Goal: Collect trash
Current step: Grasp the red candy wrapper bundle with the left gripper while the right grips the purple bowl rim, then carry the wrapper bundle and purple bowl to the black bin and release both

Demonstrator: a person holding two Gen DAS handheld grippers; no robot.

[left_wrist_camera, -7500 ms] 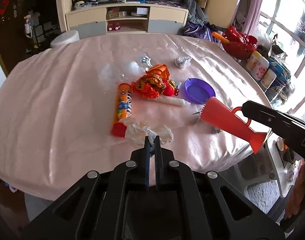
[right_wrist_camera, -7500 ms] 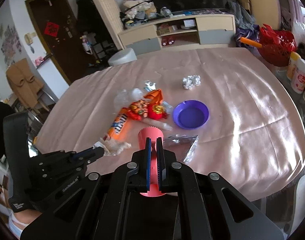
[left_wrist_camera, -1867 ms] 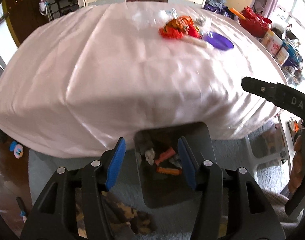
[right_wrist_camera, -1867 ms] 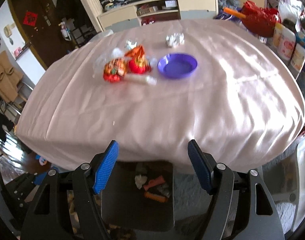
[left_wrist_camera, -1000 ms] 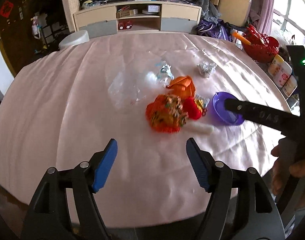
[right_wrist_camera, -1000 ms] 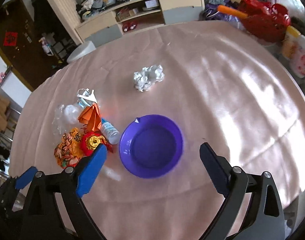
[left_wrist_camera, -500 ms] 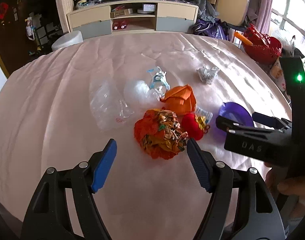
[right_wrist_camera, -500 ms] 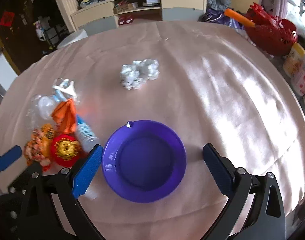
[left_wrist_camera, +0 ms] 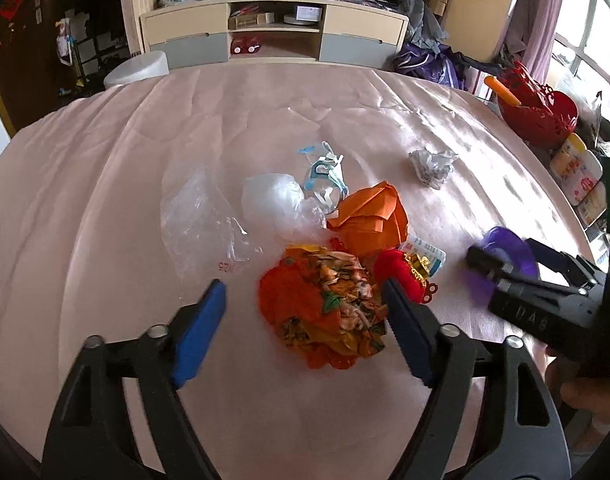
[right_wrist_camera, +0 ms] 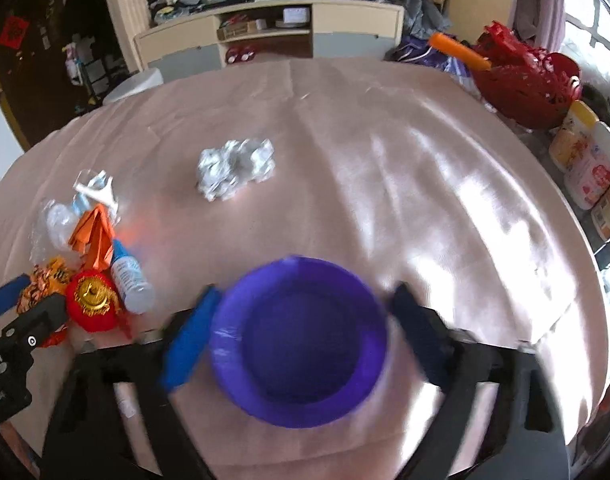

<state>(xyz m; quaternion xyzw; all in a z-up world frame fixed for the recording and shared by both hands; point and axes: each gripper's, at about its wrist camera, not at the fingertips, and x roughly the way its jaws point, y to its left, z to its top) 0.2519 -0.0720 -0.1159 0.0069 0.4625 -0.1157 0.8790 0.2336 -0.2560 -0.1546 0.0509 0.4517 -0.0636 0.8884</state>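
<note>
Presently on pink tabletop [left_wrist_camera: 105, 240]: crumpled orange wrapper [left_wrist_camera: 325, 304], red ornament [left_wrist_camera: 405, 276], orange paper [left_wrist_camera: 371, 220], small bottle [right_wrist_camera: 129, 280], clear bags [left_wrist_camera: 241, 216], foil ball [right_wrist_camera: 235, 168], purple bowl [right_wrist_camera: 301, 340].

Left tool [left_wrist_camera: 305, 304]: wide, closing slightly, pads astride the wrapper near centre, not yet touching; right pad just beside the ornament.

Right tool [right_wrist_camera: 301, 320]: closing, bowl between its pads at the near right; picture blurred, contact not confirmed, apparently a slim gap each side.

Step in hand, as judged: grasp wrapper with left, bowl with right.

Handling notes:
- Wrapper: soft, springy; lower until pads reach its middle, then close firmly; keep right pad clear of the ornament to avoid dragging it along.
- Bowl: smooth, rounded rim, likely to slip or tip; centre pads across widest part, squeeze evenly, lift level.
- Cloth: glossy, loose; avoid pinching folds.
- Remaining litter well apart toward far side; further passes needed.
</note>
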